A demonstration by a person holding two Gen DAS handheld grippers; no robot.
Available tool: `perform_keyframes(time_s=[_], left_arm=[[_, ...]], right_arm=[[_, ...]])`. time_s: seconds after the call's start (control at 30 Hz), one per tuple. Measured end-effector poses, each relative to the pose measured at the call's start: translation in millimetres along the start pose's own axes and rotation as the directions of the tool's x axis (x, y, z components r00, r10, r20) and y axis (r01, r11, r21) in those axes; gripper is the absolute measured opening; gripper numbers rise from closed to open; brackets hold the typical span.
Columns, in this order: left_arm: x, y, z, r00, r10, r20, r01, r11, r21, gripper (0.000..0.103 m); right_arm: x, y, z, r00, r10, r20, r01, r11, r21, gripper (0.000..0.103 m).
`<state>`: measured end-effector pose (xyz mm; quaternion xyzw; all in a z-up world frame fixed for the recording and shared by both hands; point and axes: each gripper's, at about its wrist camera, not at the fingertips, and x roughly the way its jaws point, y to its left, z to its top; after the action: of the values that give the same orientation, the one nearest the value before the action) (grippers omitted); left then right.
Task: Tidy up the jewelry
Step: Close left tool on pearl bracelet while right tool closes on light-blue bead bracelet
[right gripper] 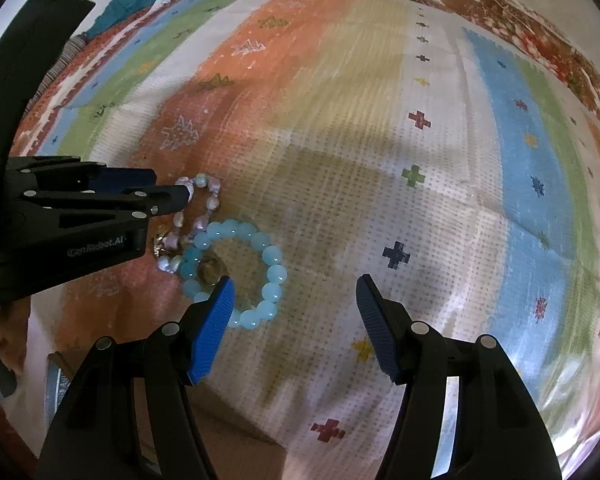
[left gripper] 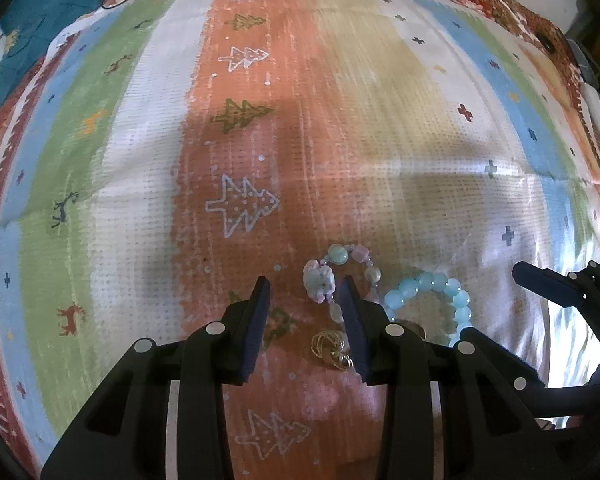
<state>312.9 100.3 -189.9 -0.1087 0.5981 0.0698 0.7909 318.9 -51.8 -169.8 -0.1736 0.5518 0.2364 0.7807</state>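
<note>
1. Our left gripper (left gripper: pixel 306 320) points steeply down with jaws parted and nothing clamped; the gold piece (left gripper: pixel 332 348) lies between them, and the pastel bracelet (left gripper: pixel 342 276) at 12 o'clock just past the tips.
2. Our right gripper (right gripper: pixel 294 312) gapes wider, empty; the aqua bracelet (right gripper: pixel 236 272) sits at its 10 o'clock, its left pad (right gripper: pixel 212 332) overlapping the loop.
3. We judge the beads light, hard, glossy, slippery; the strands limp. Pinch across the cord between beads.
4. The gold piece looks tiny and snag-prone.
5. The woven cloth (right gripper: pixel 440 208) beyond is soft, so it gives under the pads.
</note>
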Motion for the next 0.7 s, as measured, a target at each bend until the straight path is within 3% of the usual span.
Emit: perform_keyframes(time_s=[0.07, 0.17, 0.33, 0.43, 0.47, 0.5, 0.7], left_arm=[[2.6, 0.2, 1.5, 1.000, -0.001, -0.003, 0.001, 1.000, 0.002, 0.036], [7.2, 0.4, 4.4, 1.000, 0.009, -0.011, -0.009, 1.000, 0.005, 0.030], [11.1, -1.8, 4.5, 0.999, 0.039, -0.003, -0.039, 0.999, 0.023, 0.017], [12.2, -3.3, 3.6, 1.000, 0.027, 0.005, -0.027, 0.999, 0.023, 0.017], [11.5, -2.5, 3.6, 1.000, 0.023, 0.005, -0.023, 1.000, 0.019, 0.017], [10.8, -1.8, 3.2, 1.000, 0.019, 0.004, -0.019, 1.000, 0.014, 0.017], [-5.2, -1.4, 1.4, 1.000, 0.003, 0.030, -0.003, 1.000, 0.011, 0.017]], right_arm=[[3.3, -0.3, 0.5, 1.000, 0.002, -0.006, -0.002, 1.000, 0.004, 0.062], [9.0, 0.2, 0.9, 1.000, -0.008, -0.024, 0.008, 1.000, 0.002, 0.051], [18.7, 3.2, 1.5, 0.999, -0.035, -0.034, 0.034, 0.999, -0.020, 0.049], [18.5, 5.2, 1.9, 0.998, -0.050, -0.030, 0.049, 0.998, -0.031, 0.028], [17.9, 4.7, 1.5, 0.999, -0.044, -0.032, 0.043, 0.999, -0.029, 0.016], [17.5, 4.0, 1.1, 0.999, -0.036, -0.036, 0.035, 0.999, -0.024, 0.013], [8.3, 3.3, -2.0, 1.000, -0.020, -0.018, 0.019, 1.000, -0.025, 0.012]])
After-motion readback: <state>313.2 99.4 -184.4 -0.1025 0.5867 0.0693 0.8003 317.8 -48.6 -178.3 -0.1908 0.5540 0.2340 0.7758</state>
